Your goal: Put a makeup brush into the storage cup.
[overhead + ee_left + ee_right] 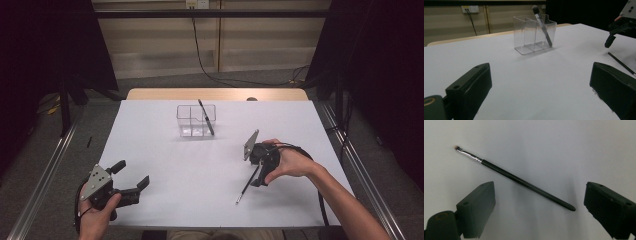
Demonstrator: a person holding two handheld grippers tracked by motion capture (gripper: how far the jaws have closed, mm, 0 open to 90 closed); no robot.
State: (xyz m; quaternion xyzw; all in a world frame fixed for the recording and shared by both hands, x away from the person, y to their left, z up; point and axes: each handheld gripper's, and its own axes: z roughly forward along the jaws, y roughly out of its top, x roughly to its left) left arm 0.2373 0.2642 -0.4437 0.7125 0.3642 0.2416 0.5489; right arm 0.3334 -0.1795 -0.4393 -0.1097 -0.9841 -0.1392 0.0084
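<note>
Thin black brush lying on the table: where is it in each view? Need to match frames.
High view: thin black brush lies right of centre, under the right tool.
Left gripper view: its handle runs off the right edge, below the right tool.
Right gripper view: it lies diagonally across the middle, bristles upper left, between the open jaws.
Shared landmark: white table cover, seen under the brush in all three.

Obstacles we count: clear three-compartment organiser [196, 120] at far centre, a makeup brush [205, 117] leaning out of it; thin brush [247, 186] lying near right. We find the white table [165, 165] otherwise open, left and centre.
</note>
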